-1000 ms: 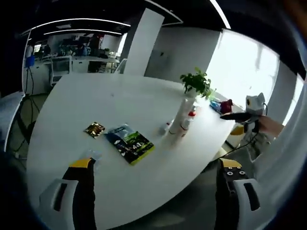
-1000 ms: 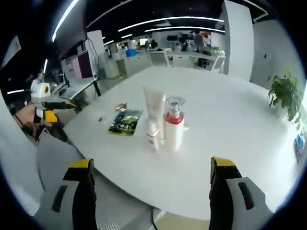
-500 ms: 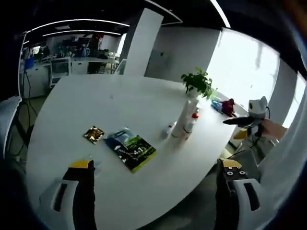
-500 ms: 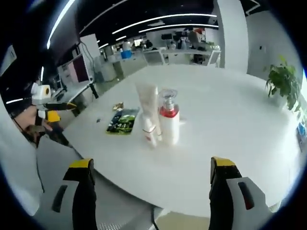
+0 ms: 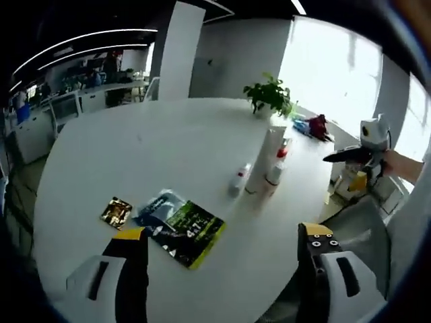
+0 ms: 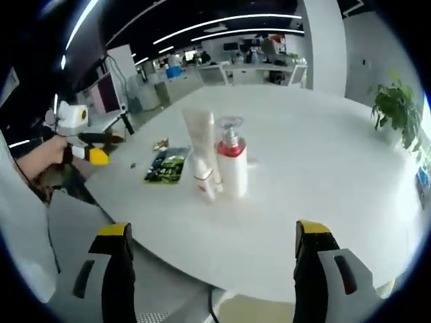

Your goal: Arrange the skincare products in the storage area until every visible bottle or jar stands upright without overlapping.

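Your left tool (image 5: 222, 269) and right tool (image 6: 219, 269) both hang off the near edge of the white counter (image 6: 316, 168), jaws spread wide and holding nothing; judged from this, neither has begun a grasp. The products stand clustered near the counter's middle, close together yet apart enough that no one lies on another, which suits the upright, non-overlapping goal. Count three: one tall white tube (image 6: 200, 145) standing on its cap, one pump bottle (image 6: 232, 168) with a red collar just right of it in the right gripper view, and one small bottle (image 5: 238, 180), which in that view sits low in front of the tube. All three appear upright, though the small one looks slightly tilted in the left gripper view. Left of the group in the left gripper view lie one booklet (image 5: 180, 227) and one small packet (image 5: 116, 211), flat on the counter. One potted plant (image 5: 269, 97) stands at the far edge.
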`<state>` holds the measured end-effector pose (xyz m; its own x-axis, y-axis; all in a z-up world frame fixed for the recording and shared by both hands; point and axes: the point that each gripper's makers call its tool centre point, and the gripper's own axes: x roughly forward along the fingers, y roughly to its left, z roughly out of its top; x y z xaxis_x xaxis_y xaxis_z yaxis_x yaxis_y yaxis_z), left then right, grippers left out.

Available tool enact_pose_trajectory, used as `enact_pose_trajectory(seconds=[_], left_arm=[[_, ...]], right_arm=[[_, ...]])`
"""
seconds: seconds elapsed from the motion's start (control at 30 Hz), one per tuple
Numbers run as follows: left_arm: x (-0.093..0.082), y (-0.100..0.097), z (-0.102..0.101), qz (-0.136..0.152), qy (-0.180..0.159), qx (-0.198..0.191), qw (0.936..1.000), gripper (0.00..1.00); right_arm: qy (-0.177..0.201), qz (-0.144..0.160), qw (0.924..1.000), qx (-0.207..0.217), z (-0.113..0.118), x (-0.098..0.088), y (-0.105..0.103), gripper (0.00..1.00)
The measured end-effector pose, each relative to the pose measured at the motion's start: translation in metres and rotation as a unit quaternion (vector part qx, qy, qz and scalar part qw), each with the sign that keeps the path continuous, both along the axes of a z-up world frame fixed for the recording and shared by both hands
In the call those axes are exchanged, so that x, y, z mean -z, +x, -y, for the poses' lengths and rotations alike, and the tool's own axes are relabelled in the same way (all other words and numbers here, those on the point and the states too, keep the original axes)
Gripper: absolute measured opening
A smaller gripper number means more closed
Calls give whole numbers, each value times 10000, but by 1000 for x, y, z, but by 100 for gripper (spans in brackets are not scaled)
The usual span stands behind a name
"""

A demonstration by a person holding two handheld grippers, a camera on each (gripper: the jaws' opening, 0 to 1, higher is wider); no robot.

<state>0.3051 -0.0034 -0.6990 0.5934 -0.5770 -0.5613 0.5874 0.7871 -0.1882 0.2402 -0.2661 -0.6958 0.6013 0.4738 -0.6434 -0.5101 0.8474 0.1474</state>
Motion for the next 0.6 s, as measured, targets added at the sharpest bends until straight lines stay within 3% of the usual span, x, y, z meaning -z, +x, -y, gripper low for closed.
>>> enact_pose_trajectory(seconds=[0.3,0.6], left_arm=[[19,30,27,-170,300,503,9981,78],[39,52,51,-308,512,781,9952,70]], right_arm=[[31,-258,9997,30,2,22,6,100],[135,-361,9992,82,0,31,17,99]])
